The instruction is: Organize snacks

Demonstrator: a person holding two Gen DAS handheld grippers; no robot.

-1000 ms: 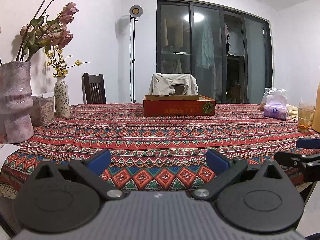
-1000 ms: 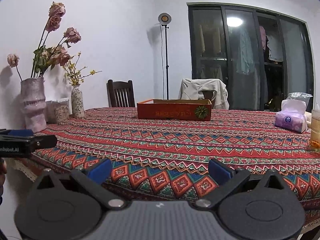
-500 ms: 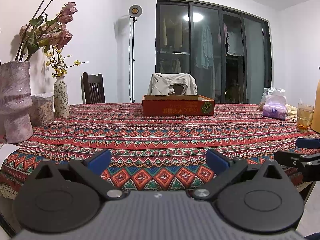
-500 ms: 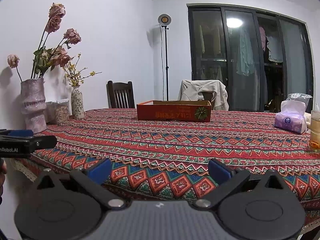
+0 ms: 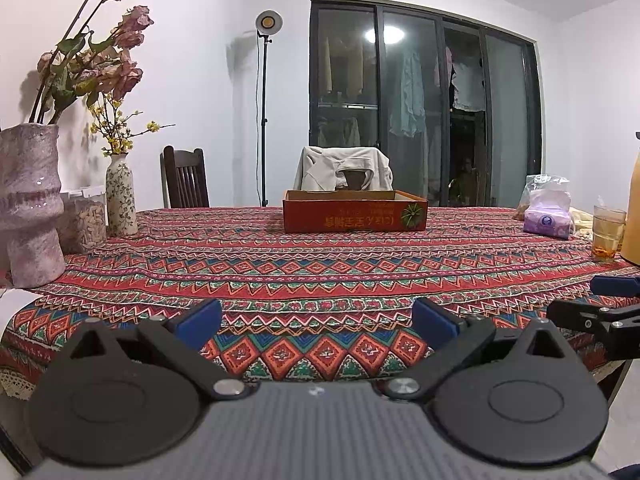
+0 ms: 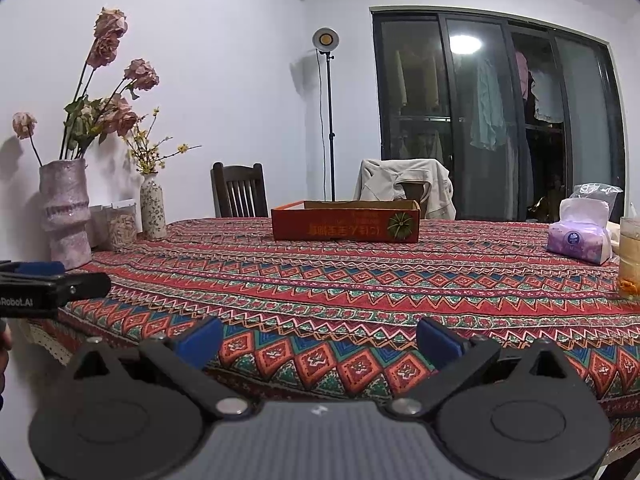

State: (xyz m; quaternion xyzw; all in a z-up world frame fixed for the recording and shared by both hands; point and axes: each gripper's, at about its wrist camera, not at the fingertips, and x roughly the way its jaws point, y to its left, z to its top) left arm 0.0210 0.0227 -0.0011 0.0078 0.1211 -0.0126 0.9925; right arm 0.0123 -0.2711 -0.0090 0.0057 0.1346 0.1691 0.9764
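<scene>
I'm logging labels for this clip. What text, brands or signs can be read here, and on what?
"oRobot.AI", cut off at the frame edge: on the left gripper body.
Yellow characters, upside down, too blurred to read: on the red cardboard box.
Round logo, too small to read: on the purple tissue pack.

A big vase (image 5: 30,204) of dried roses and a small flowered vase (image 5: 120,196) stand at the table's (image 5: 320,272) left edge. A tissue pack (image 5: 547,222) and a glass (image 5: 608,236) sit right. A chair (image 5: 185,178) and lamp (image 5: 267,24) stand behind.

Red, blue and green zigzag-and-diamond cloth (image 5: 320,276) covers the desk; the box (image 5: 355,215) is red-orange; blue pads tip the black left tongs (image 5: 316,322).
</scene>
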